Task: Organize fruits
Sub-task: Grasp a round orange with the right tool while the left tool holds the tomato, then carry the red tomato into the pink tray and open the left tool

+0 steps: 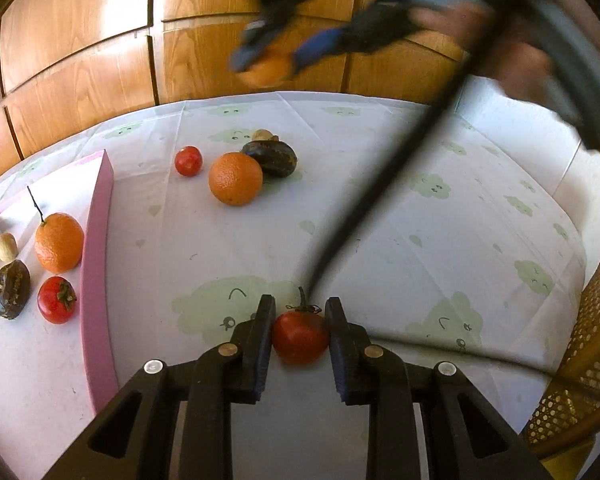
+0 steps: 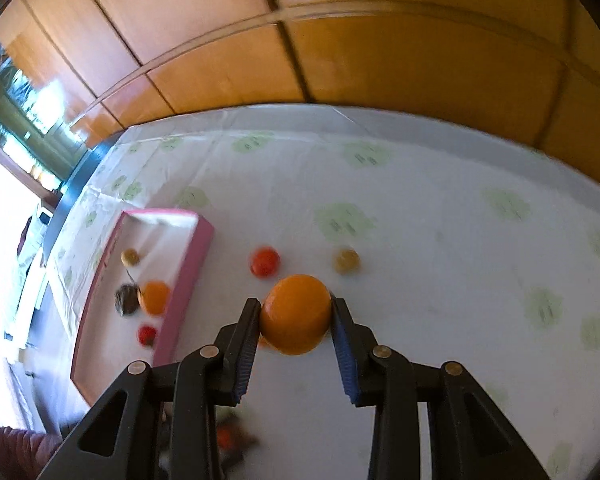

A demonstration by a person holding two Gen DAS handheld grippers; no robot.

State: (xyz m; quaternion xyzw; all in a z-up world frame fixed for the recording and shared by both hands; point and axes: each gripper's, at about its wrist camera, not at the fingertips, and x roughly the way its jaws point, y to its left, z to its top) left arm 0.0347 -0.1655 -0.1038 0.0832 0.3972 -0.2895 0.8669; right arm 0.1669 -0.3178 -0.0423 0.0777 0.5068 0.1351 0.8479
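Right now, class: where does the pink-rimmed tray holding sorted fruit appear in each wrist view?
Left wrist view: the pink-rimmed tray sits at the left edge.
Right wrist view: the tray lies left of centre, beyond the gripper.
Shared landmark: the round orange with a thin stem inside it.

Four fruits in tray (image 1: 100, 264) at left; loose fruits (image 1: 236, 178) on tablecloth (image 1: 400, 240).

A home: cloud-print tablecloth (image 1: 380, 208), wooden cupboard doors (image 1: 80, 60) (glossy), wicker chair (image 1: 592, 340).
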